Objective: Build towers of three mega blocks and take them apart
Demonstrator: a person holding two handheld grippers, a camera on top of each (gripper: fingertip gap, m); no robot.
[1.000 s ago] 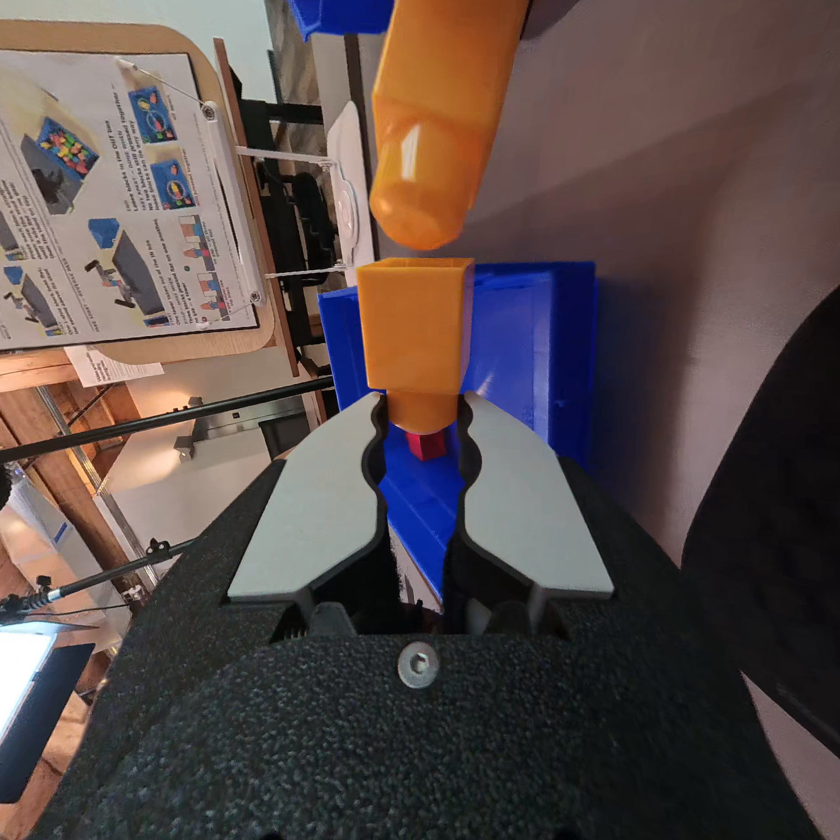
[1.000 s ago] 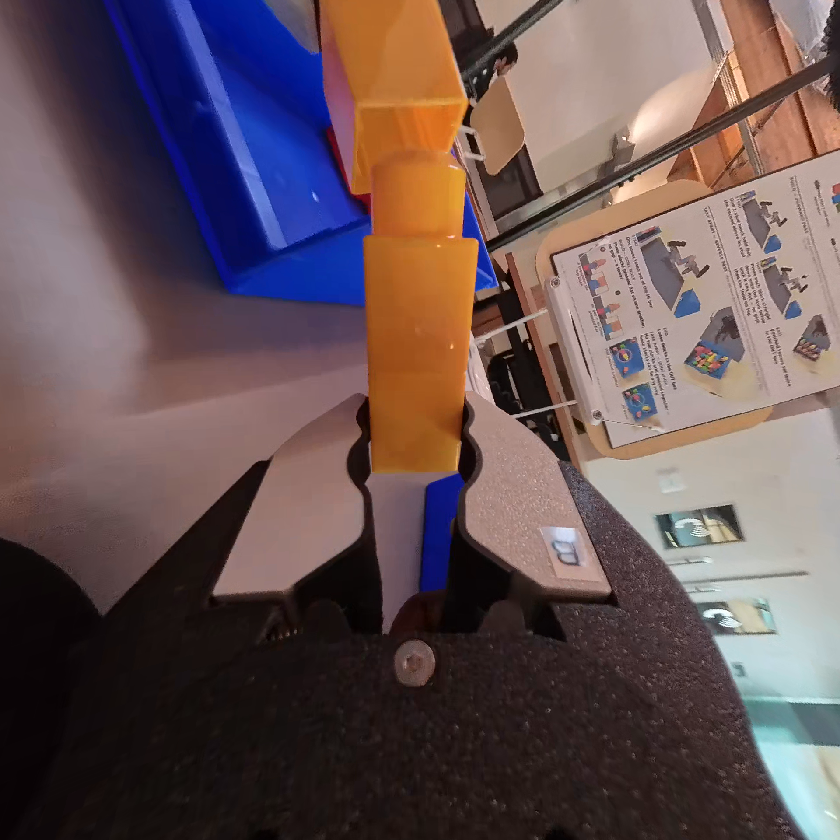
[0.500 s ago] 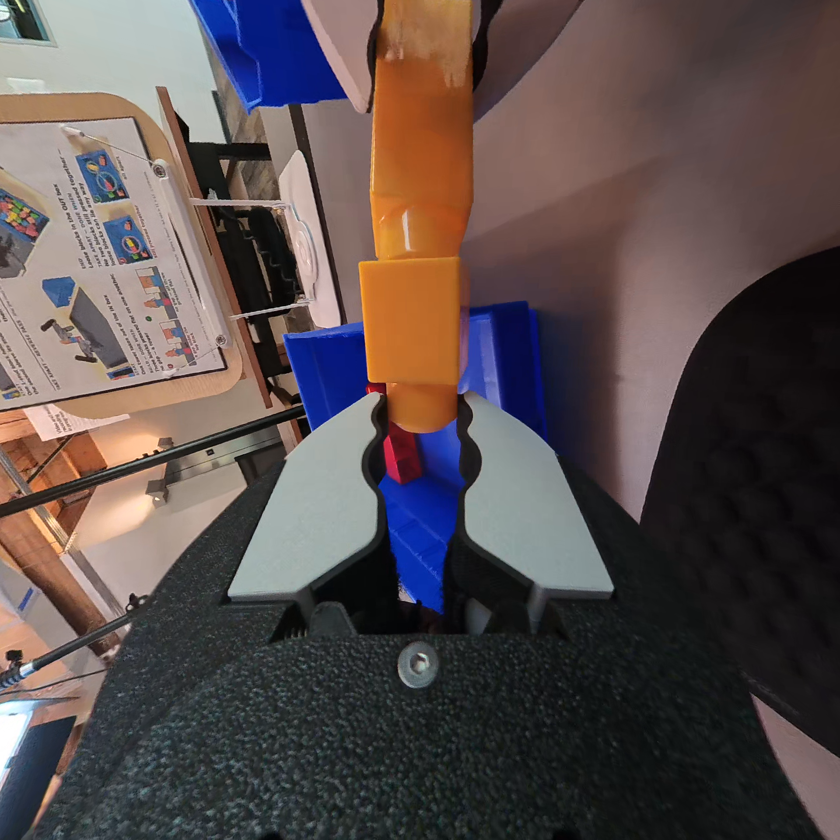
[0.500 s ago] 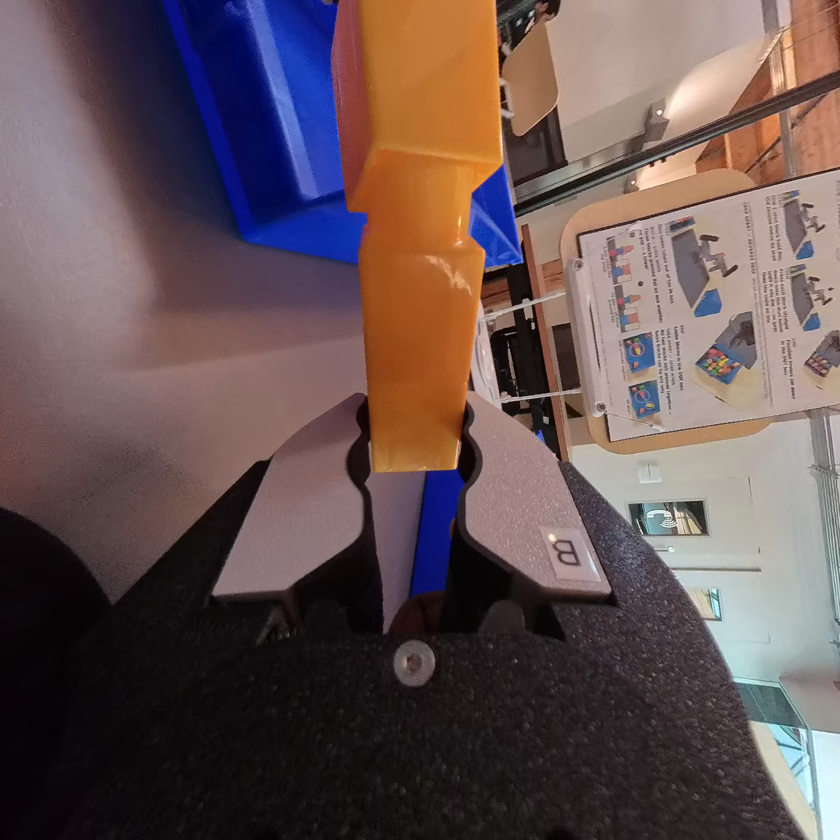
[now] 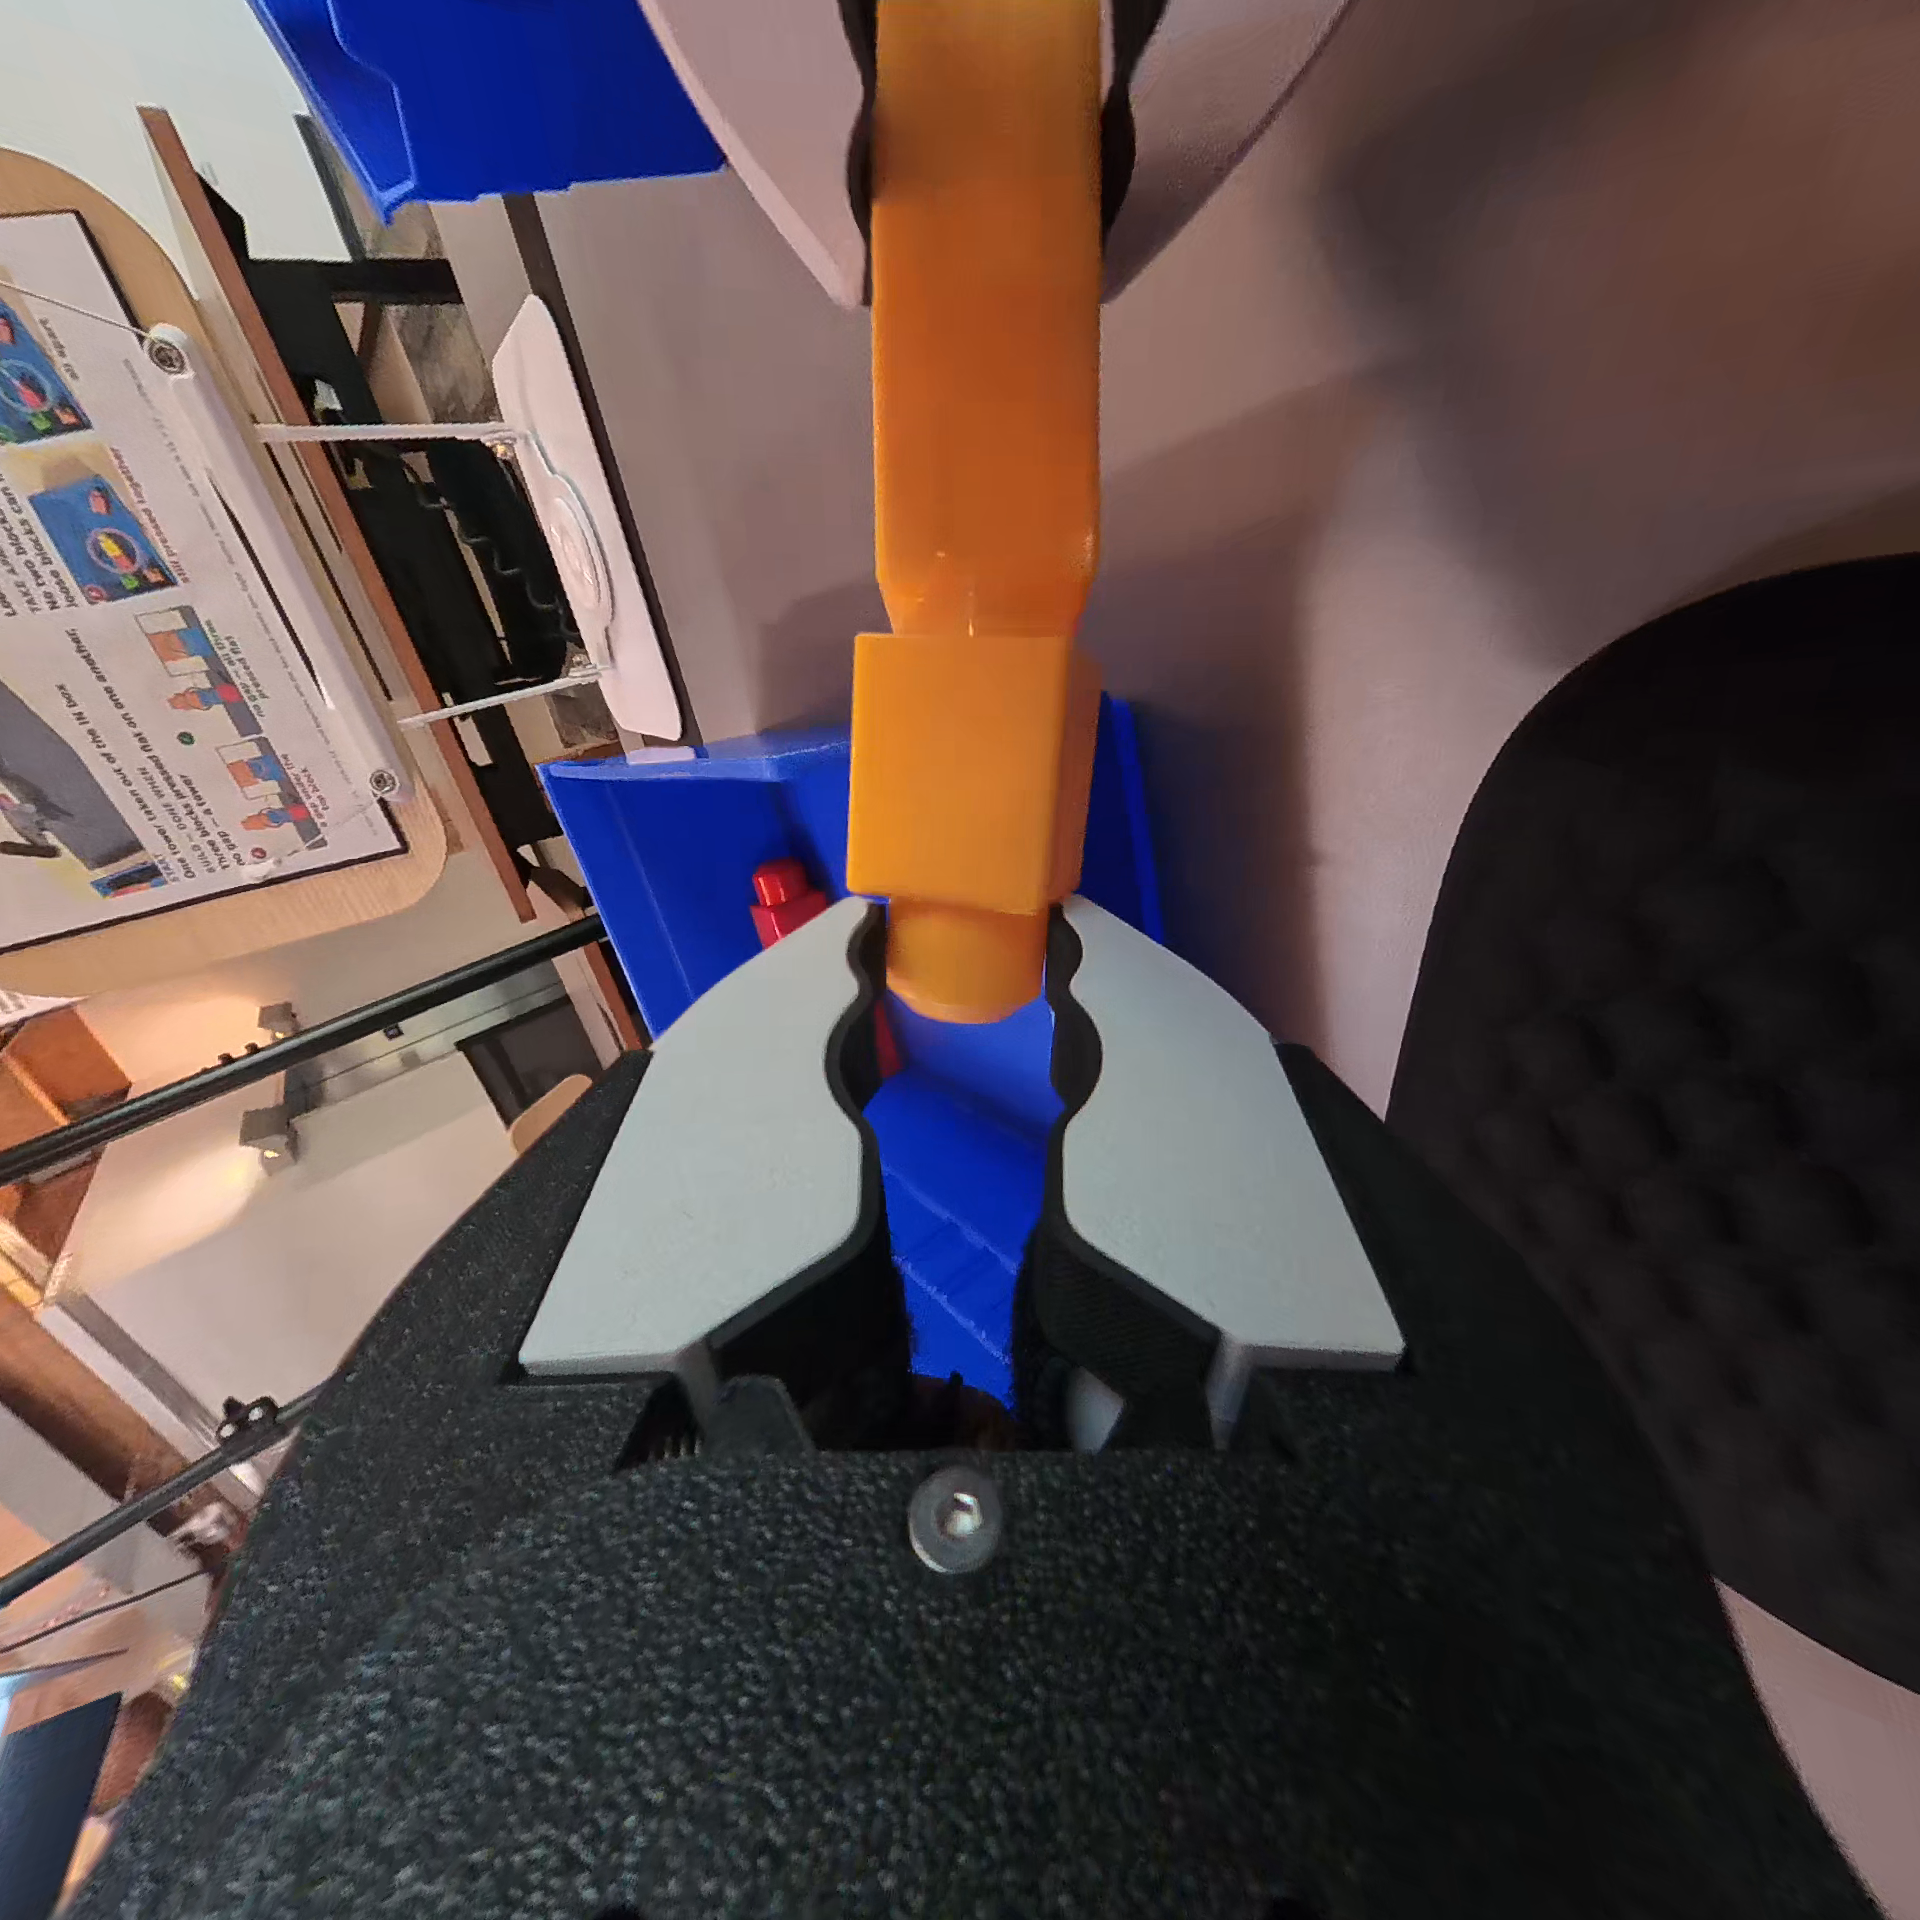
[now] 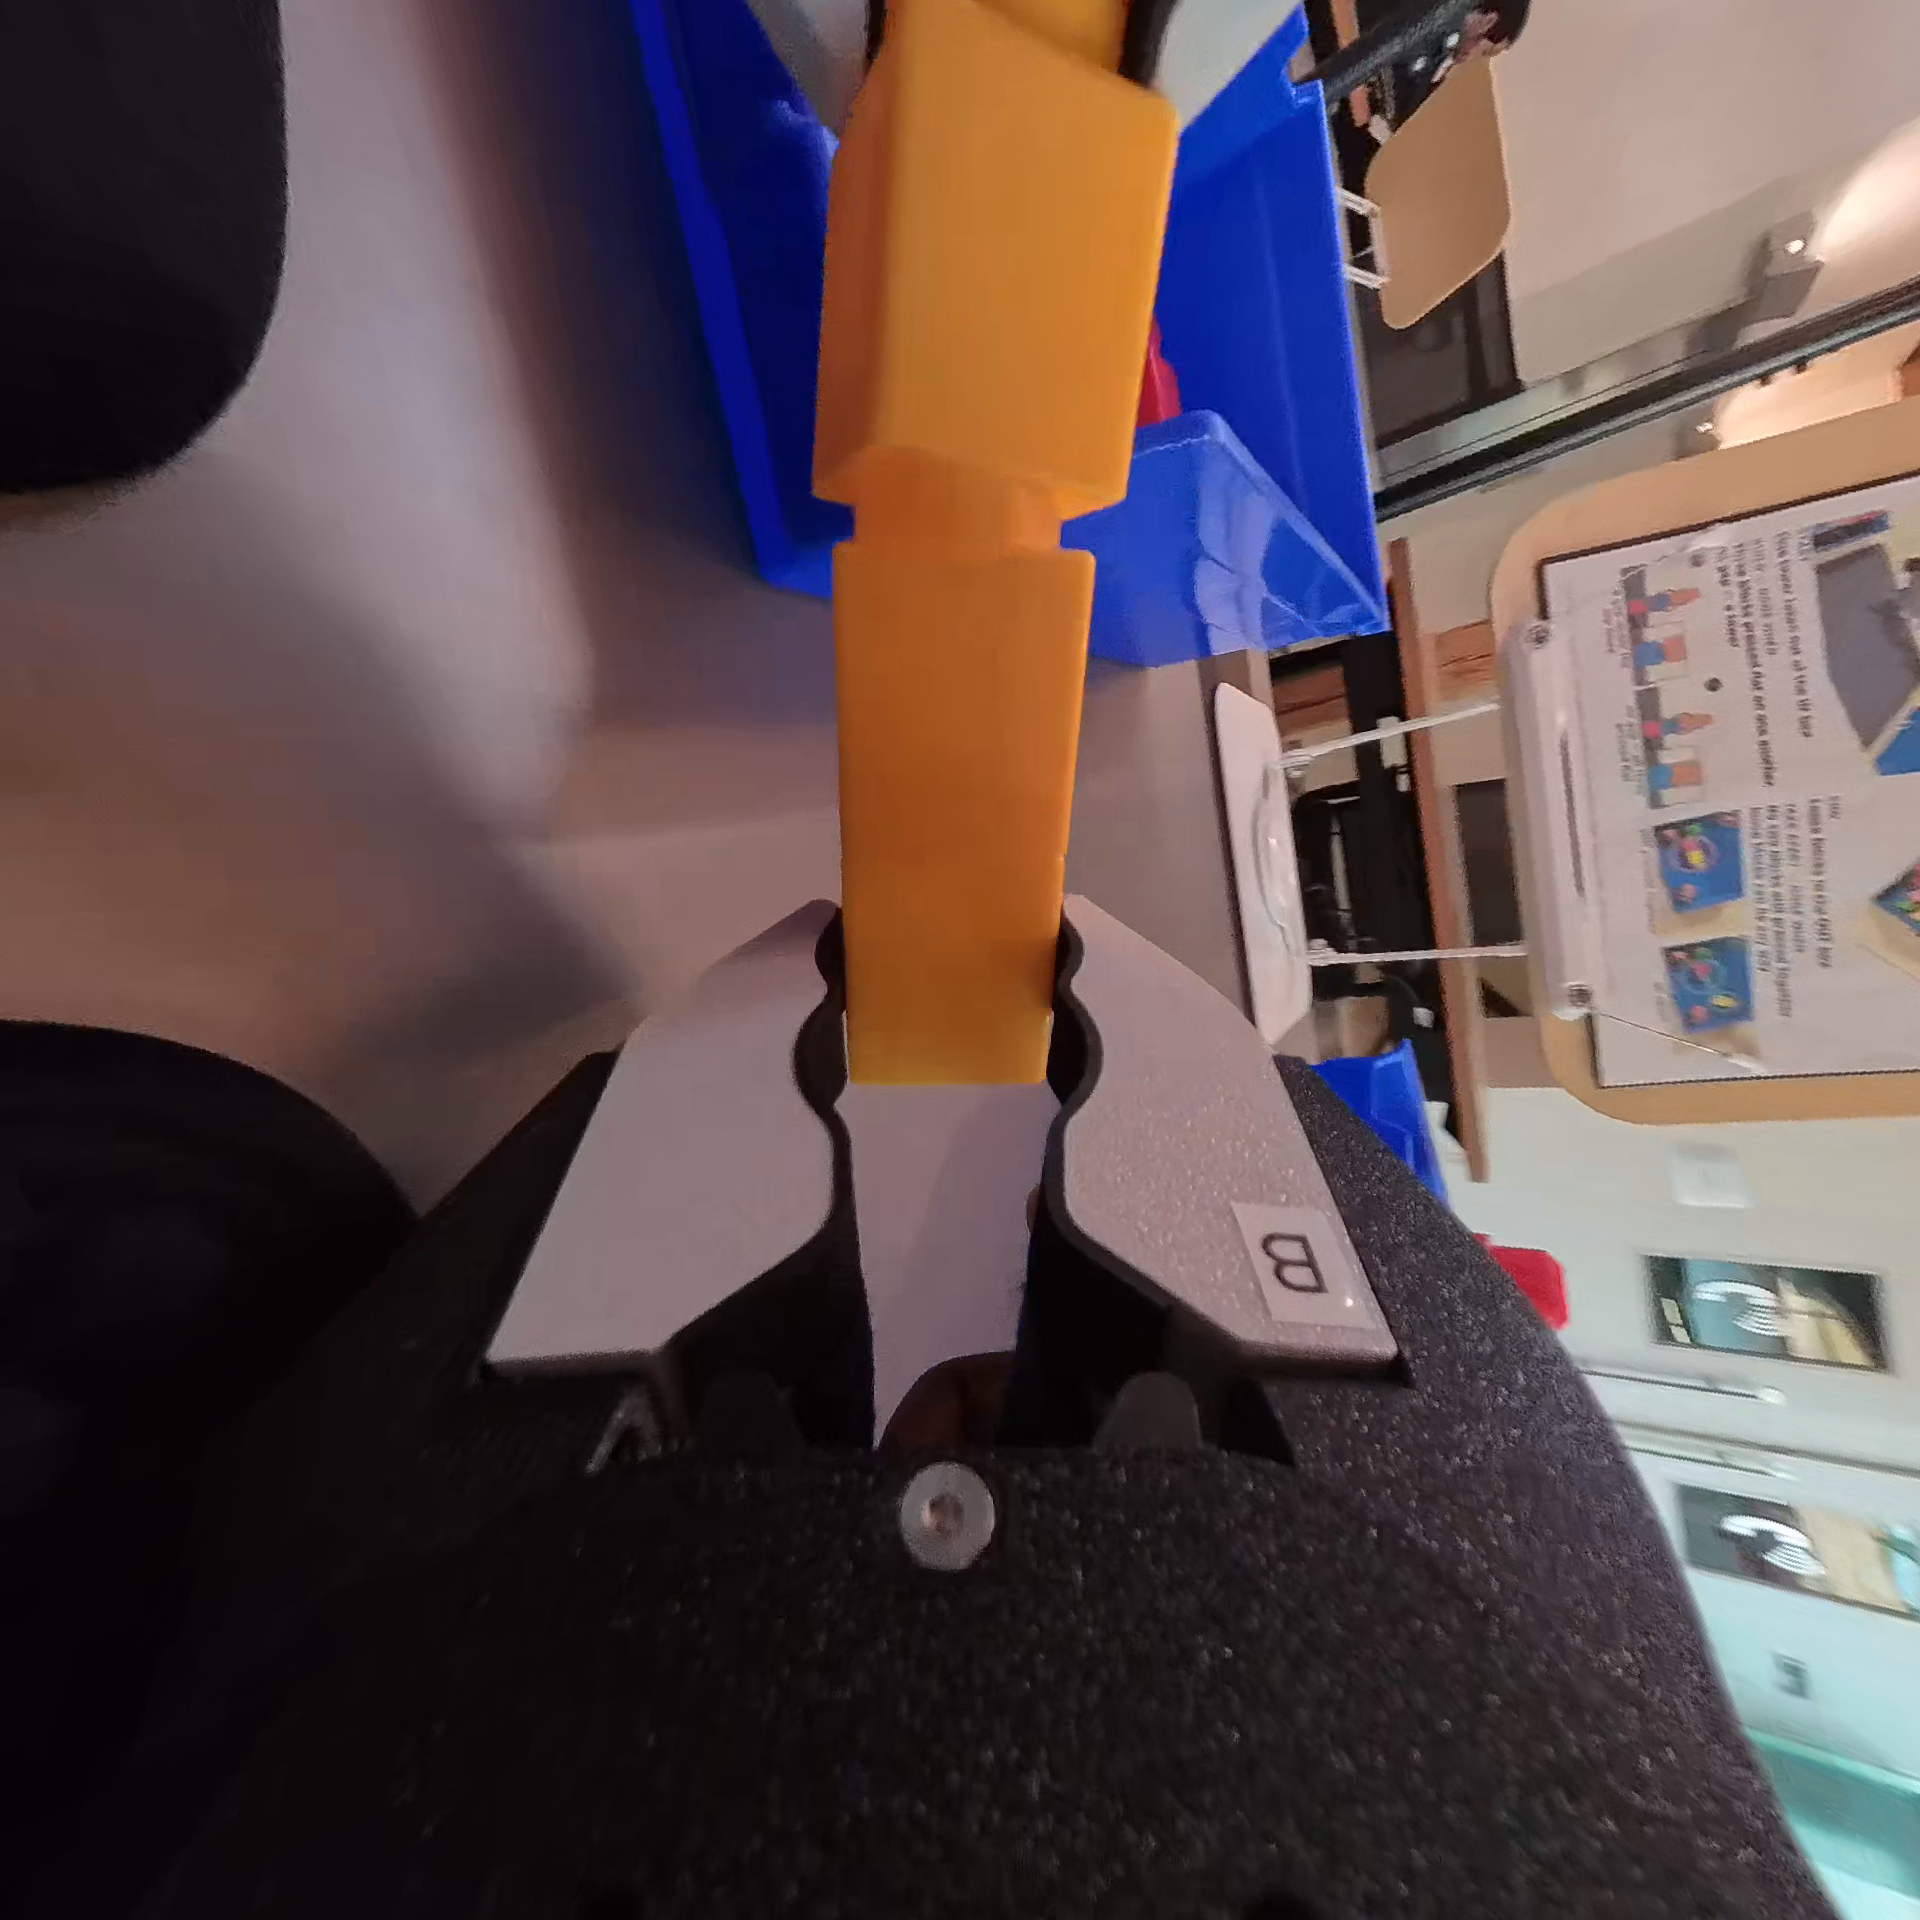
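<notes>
L claw [image 5: 961,971] clamps the stud of one orange block [image 5: 961,774]; R claw [image 6: 948,992] grips 2nd orange block [image 6: 961,790], the two joined end to end over grey tabletop [image 5: 1403,416] w/ blue bin [image 5: 675,862]. Letter sticker [image 6: 1294,1262] on R finger; printed instruction sheet [image 6: 1745,790] behind.

A: Surface?
B: Grey-lilac desk [image 5: 1455,436], matte, plain.
A: What's sitting on it?
B: Blue plastic bin [image 5: 665,883], open top, red block [image 5: 777,902] inside. Second blue bin [image 5: 499,94] near the far edge. White flat stand base [image 6: 1262,862] at the edge.
</notes>
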